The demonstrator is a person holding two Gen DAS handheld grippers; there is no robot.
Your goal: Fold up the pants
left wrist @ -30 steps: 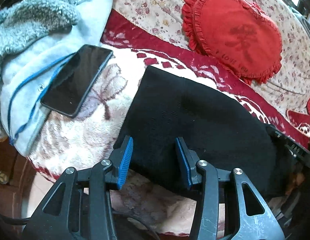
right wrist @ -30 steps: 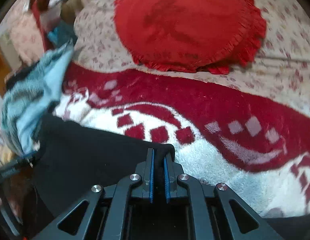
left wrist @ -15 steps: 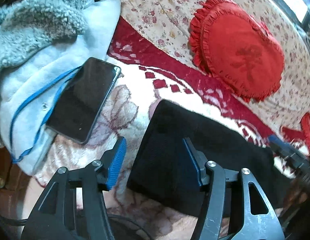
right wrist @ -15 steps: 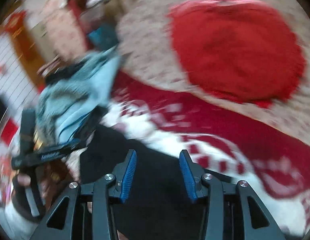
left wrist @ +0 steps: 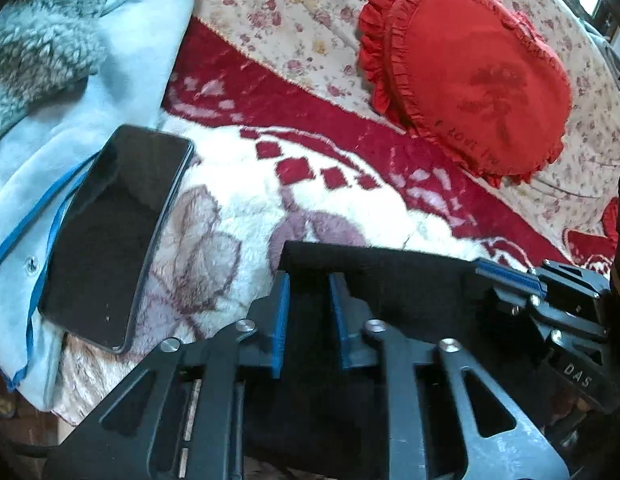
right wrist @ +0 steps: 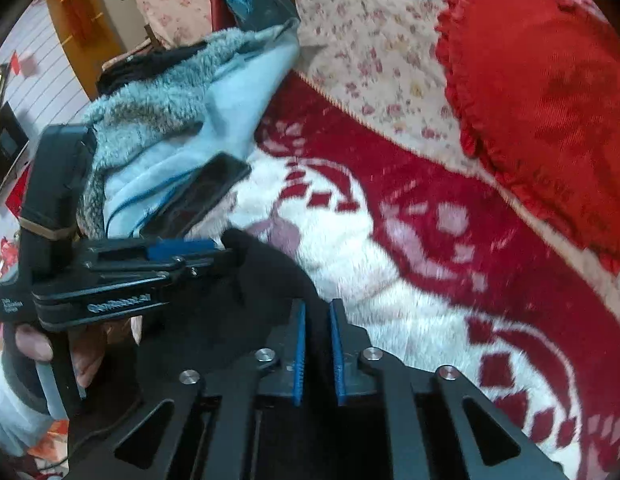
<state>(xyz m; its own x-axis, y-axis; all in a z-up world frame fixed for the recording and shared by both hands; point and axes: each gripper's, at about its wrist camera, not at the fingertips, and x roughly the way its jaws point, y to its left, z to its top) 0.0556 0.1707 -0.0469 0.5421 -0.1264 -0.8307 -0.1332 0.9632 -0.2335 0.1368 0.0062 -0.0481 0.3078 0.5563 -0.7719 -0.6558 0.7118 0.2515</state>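
A phone (left wrist: 109,236) on a pale blue jacket (left wrist: 121,68) and a red heart cushion (left wrist: 470,84) flank the black pants (left wrist: 382,276) on the bed's blanket (left wrist: 237,208). Both tools tilt downward: the left tool (left wrist: 308,280) has just closed onto the pants' edge, and the right tool (right wrist: 317,308) is clamped on the fabric too.

A bed carries everything: a plush red-and-white blanket (left wrist: 350,204) fills the middle of the frame, a pale floral sheet (left wrist: 293,28) lies above it. A red heart-shaped pillow (left wrist: 470,92) rests on the sheet at upper right. A light-blue fleece jacket (left wrist: 81,120) lies at left, a black phone (left wrist: 113,236) partly on it. The black pants (left wrist: 390,280) lie at lower centre.
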